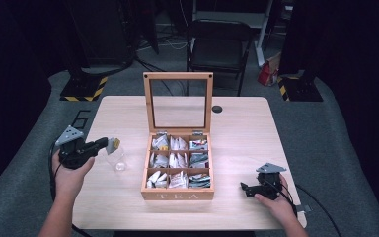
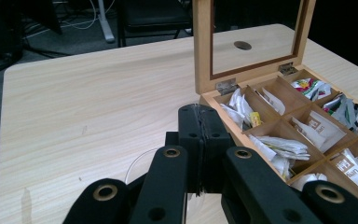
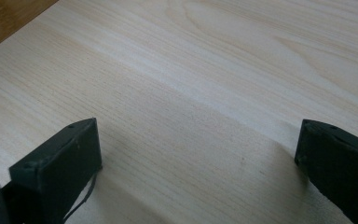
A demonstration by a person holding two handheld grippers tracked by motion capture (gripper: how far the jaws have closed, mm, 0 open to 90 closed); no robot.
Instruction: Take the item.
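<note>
A wooden tea box (image 1: pixel 177 194) marked TEA stands mid-table with its glass lid (image 1: pixel 150 101) upright. Its nine compartments hold paper tea bags (image 2: pixel 284 144). To its left stands a clear glass cup (image 1: pixel 117 162). My left gripper (image 1: pixel 106 143) hovers just above the cup, its jaws pressed together on a small pale tea bag with a yellow patch (image 1: pixel 112 144). From the left gripper view (image 2: pixel 200 116) the jaws meet with no gap, and the cup's rim (image 2: pixel 137 163) shows faintly below. My right gripper (image 1: pixel 246 189) rests near the table's front right, jaws wide open (image 3: pixel 198 135) over bare wood.
The light wooden table (image 1: pixel 237 138) has a round cable hole (image 1: pixel 217 109) behind the box. A black chair (image 1: pixel 219 49) and stand bases with yellow-black stripes (image 1: pixel 85 89) sit on the floor beyond the far edge.
</note>
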